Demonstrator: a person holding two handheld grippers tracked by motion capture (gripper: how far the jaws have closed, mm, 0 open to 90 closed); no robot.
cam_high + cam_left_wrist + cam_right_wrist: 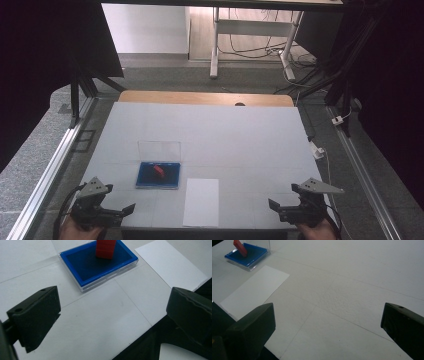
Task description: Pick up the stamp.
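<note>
The left tongs [112, 212] hover at the near left corner of the white tabletop [235, 135], jaws spread wide and holding nothing. The right tongs [286, 209] sit at the near right corner, likewise spread wide and empty. Between them, at the near edge, lies a white sheet of paper [201, 201]. Just beyond the left tongs and beside the paper's far left corner rests a blue ink pad [158, 175] in a clear case, its transparent lid [159, 150] standing upright at the back. A red stamp [158, 170] stands tilted on the blue pad. Both tongs are well apart from the pad and the stamp.
</note>
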